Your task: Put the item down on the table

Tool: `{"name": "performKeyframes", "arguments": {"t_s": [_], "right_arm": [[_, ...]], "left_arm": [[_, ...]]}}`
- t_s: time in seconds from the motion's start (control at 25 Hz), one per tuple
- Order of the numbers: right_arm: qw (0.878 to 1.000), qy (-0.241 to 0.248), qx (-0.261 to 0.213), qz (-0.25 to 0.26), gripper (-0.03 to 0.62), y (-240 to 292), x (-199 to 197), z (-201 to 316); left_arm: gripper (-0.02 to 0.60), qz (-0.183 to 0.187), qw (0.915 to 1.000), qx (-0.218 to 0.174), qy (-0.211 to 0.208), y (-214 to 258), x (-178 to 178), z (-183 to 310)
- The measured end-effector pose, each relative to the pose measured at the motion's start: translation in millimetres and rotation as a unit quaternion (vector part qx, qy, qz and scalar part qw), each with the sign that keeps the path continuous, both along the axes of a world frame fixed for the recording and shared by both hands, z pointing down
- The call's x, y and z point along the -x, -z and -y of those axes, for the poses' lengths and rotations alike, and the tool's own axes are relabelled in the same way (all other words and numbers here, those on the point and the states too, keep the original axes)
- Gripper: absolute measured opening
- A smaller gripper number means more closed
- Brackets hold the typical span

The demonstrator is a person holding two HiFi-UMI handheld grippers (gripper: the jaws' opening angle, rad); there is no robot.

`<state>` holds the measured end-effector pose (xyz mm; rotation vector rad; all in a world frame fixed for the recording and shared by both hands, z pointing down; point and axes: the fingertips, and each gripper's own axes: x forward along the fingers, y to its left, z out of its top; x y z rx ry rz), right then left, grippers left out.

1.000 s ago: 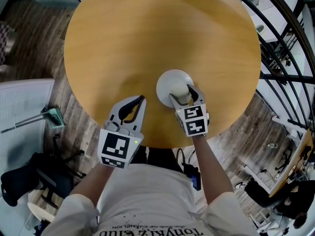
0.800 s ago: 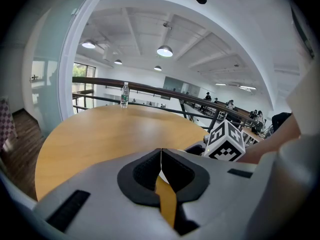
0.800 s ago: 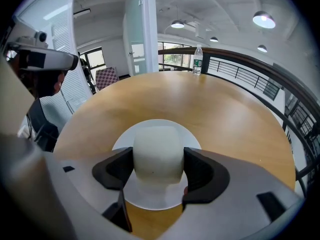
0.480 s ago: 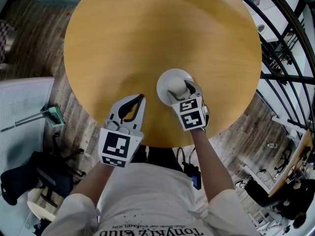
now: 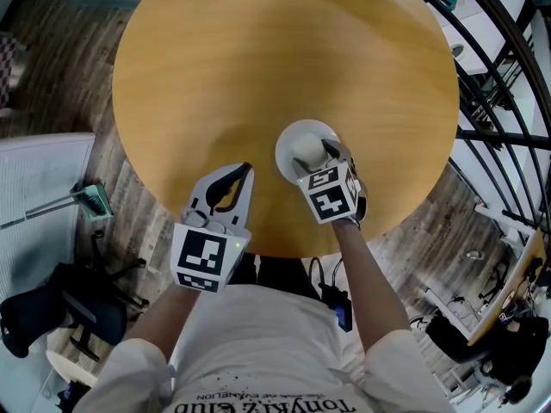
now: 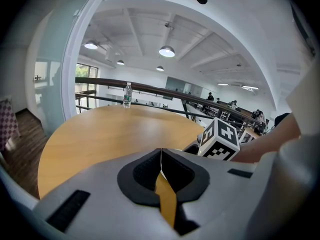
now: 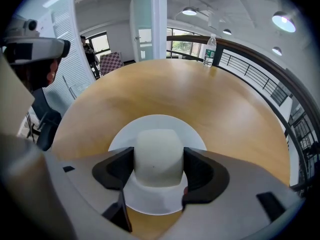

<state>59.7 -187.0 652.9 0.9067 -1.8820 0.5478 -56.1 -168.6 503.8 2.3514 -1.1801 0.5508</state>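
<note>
Left gripper [image 5: 245, 172] nearest, over near edge of round light-wood table [image 5: 258, 58]: jaws pressed together, nothing between them. Just beside it, right gripper [image 5: 317, 157] a little further in: jaws clamped on both sides of pale cream rounded block [image 7: 157, 154]. Block was at middle of white round plate [image 7: 196, 138], which lay on table at person's side. Whether block touched plate, could not be told. Far across, clear plastic water bottle [image 7: 210, 49] stood upright at table's far rim, near dark metal railing [image 7: 260, 59].
</note>
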Motion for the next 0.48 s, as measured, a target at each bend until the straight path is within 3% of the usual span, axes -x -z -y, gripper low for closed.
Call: {"name": "performKeyframes", "arguments": {"t_s": [0.48], "right_arm": [[1.0, 0.005, -0.004, 0.004, 0.31, -0.9, -0.8, -0.3]], "left_arm": [[0.023, 0.003, 1.0, 0.0, 0.001, -0.7, -1.5, -0.7]]}}
